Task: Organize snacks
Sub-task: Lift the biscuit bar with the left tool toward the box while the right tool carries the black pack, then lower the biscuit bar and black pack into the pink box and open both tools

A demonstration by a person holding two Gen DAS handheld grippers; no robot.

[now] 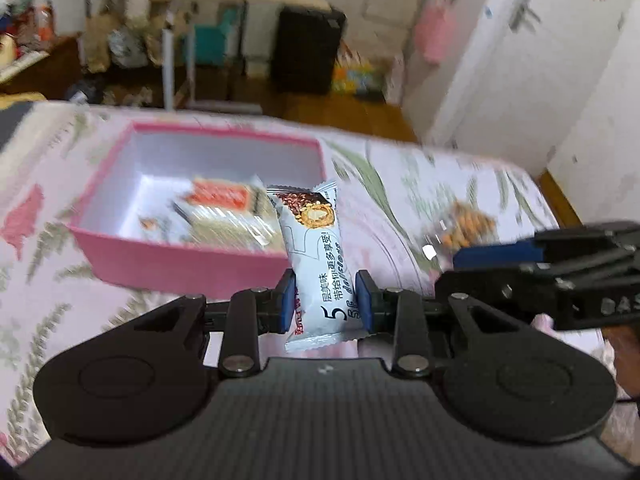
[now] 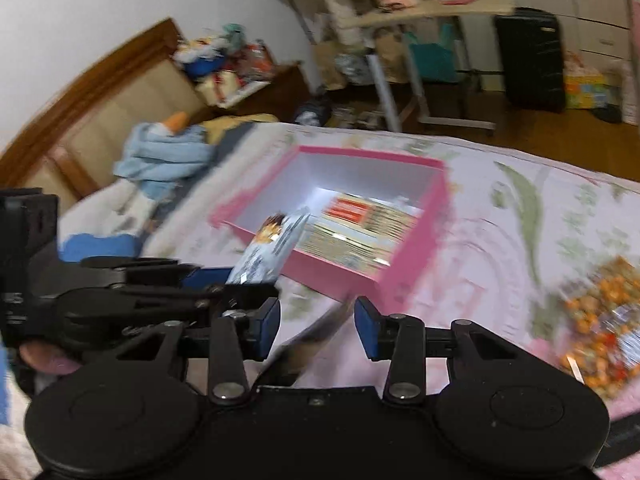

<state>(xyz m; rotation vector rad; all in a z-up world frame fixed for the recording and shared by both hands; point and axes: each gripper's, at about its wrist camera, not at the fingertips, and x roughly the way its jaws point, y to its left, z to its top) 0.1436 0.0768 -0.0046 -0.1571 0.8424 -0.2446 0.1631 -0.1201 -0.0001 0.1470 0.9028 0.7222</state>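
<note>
Bar held short of the box

A snack bar (image 1: pixel 316 256) is pinched by the left gripper (image 1: pixel 326 300), long axis pointing ahead toward the pink box (image 1: pixel 180 258) just beyond. The right gripper (image 2: pixel 318 328) is seen apart from a blurred dark item; grip cannot be told.

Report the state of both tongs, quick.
Left tongs: closed on the pale blue snack bar.
Right tongs: a blurred dark thing between the pads; grip cannot be told.
</note>
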